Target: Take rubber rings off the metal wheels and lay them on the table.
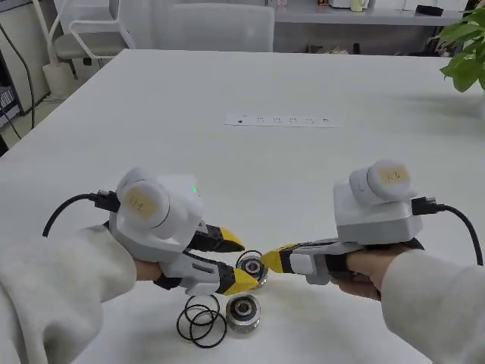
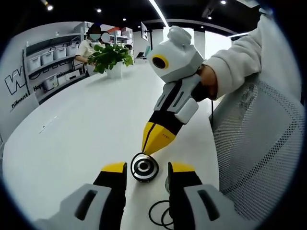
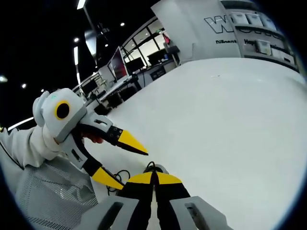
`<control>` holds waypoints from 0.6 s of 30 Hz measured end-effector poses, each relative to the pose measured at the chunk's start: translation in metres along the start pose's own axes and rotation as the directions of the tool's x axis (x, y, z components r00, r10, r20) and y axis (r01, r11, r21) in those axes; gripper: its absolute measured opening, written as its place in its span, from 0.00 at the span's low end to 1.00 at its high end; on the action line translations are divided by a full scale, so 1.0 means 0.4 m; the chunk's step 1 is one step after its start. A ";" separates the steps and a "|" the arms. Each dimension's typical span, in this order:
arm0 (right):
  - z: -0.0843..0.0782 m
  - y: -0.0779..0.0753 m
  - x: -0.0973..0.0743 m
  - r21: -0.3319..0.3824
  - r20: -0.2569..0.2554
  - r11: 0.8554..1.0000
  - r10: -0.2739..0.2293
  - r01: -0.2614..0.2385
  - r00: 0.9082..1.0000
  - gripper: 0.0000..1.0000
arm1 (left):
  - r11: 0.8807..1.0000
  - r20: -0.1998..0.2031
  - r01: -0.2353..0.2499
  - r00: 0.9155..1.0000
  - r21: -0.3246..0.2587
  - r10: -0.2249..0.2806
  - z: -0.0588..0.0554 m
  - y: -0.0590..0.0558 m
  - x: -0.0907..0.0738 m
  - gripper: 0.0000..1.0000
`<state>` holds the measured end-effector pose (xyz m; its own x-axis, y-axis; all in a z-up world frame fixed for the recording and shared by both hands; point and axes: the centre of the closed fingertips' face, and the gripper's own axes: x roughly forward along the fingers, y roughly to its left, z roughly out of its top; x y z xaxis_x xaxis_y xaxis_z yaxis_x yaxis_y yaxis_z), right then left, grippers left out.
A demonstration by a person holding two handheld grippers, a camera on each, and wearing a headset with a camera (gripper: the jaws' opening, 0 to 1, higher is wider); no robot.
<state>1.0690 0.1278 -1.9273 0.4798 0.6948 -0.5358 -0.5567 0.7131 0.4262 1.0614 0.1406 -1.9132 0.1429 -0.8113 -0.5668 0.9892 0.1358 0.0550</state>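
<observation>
Right tool (image 3: 153, 176), wheel (image 3: 161, 168) half-hidden behind

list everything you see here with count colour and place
table: one, white, under everything
metal wheels: two, silver; farther wheel, nearer wheel closer to the person
loose rings: about three, black, overlapping beside the nearer wheel
held ring: one, black, at the farther wheel, seemingly pinched by the right gripper
label strip: one, white, mid-table
plant: one, green, far right
left gripper: white, yellow tips, open around the farther wheel
right gripper: white, yellow tips, shut
sleeves: two, white, bottom corners
</observation>
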 end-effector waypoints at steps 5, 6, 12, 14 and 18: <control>0.005 0.000 -0.001 0.007 0.006 1.000 0.003 -0.003 1.000 0.00 | 1.000 0.013 -0.001 1.000 0.004 0.001 0.017 0.002 -0.022 0.37; 0.006 0.002 -0.002 0.009 0.009 1.000 0.003 -0.003 1.000 0.00 | 1.000 0.015 -0.004 1.000 0.009 0.004 0.019 0.004 -0.028 0.39; 0.022 0.000 -0.011 0.029 0.035 1.000 0.005 -0.006 0.999 0.00 | 1.000 0.031 -0.013 0.999 0.013 0.012 0.034 0.005 -0.060 0.48; 0.028 -0.004 -0.015 0.039 0.046 0.999 0.004 -0.006 0.999 0.00 | 1.000 0.035 -0.016 0.999 0.016 0.016 0.035 0.005 -0.075 0.50; 0.039 -0.006 -0.023 0.058 0.066 0.998 0.004 -0.008 0.998 0.00 | 0.999 0.040 -0.027 0.999 0.026 0.026 0.037 0.000 -0.102 0.53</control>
<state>1.0766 0.1213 -1.9120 0.5212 0.7021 -0.4851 -0.5203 0.7120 0.4715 1.0562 0.1651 -1.8779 0.1694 -0.8297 -0.5319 0.9855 0.1425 0.0917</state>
